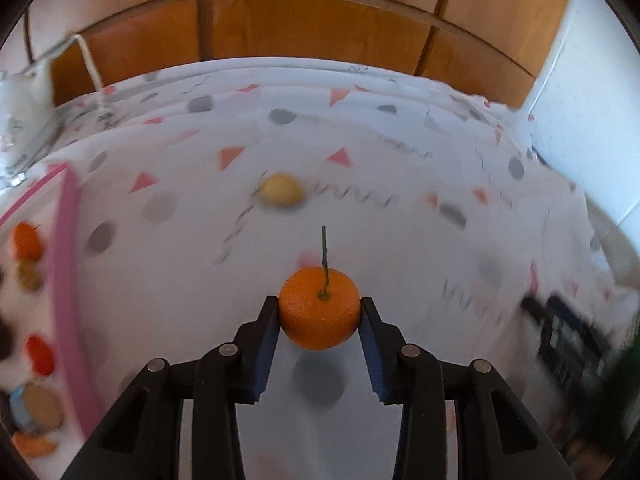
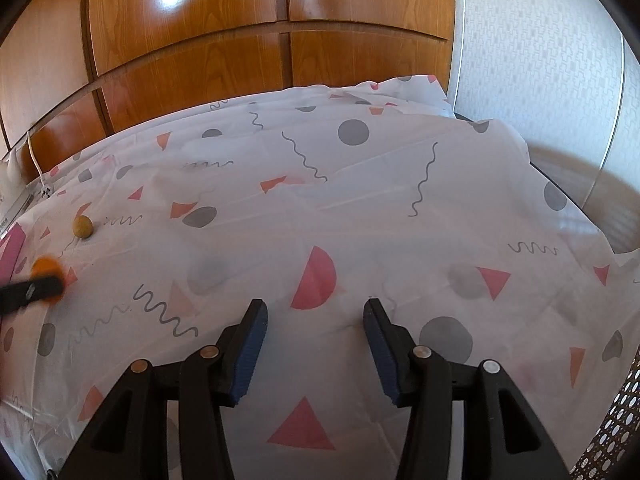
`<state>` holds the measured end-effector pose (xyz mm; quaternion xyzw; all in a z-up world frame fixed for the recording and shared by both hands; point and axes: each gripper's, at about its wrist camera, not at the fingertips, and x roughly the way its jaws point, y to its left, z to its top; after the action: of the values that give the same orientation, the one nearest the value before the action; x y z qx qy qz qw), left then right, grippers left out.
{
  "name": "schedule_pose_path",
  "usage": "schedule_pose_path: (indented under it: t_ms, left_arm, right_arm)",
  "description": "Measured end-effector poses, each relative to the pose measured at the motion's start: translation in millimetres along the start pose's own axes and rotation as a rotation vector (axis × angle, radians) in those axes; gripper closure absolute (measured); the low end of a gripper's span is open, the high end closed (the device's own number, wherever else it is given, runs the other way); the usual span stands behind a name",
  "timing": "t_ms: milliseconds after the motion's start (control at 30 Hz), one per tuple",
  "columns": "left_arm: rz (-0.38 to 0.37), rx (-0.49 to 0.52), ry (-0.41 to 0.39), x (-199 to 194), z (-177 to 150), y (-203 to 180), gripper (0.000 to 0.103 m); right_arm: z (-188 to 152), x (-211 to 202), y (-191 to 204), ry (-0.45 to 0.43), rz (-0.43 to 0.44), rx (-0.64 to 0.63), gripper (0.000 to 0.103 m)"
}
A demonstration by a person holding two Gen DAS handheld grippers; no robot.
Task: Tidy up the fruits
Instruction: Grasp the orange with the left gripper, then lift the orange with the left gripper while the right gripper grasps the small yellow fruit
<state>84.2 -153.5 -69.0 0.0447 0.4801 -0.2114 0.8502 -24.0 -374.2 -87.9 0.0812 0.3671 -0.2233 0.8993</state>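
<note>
My left gripper [image 1: 320,310] is shut on an orange mandarin [image 1: 319,307] with a thin green stem and holds it above the patterned tablecloth [image 1: 400,240]. A small yellow-brown fruit [image 1: 280,193] lies on the cloth beyond it. A pink-rimmed tray [image 1: 66,280] at the left holds several blurred fruits. My right gripper [image 2: 316,312] is open and empty over the cloth [image 2: 360,220]. In the right wrist view the yellow-brown fruit [image 2: 83,226] lies far left, and the mandarin [image 2: 47,266] shows blurred in the left gripper's fingers [image 2: 36,289].
Wooden cabinet doors [image 1: 320,28] stand behind the table. A white object with a cable [image 1: 24,96] sits at the far left corner. A dark object [image 1: 568,340] lies at the right edge. A wall [image 2: 540,60] and a woven chair [image 2: 608,440] are at the right.
</note>
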Motion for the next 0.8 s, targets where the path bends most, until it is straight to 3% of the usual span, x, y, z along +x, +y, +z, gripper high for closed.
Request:
schedule_pose_path:
  t_ms: [200,433,800]
  left_arm:
    - [0.033,0.021,-0.036,-12.8,-34.6,12.3,0.063]
    - [0.007,0.002,-0.067,-8.0,-39.2,15.9,0.063]
    - [-0.036,0.010,-0.102,-14.4,-47.7,22.3,0.063]
  right_arm:
    - [1.8,0.7,2.0,0.015,-0.007,-0.014,0.052]
    - [6.2,-4.7,16.5,0.037,0.071,-0.075,0.052]
    - [34.9,1.7,89.6,0.167,0.434,-0.318,0.054]
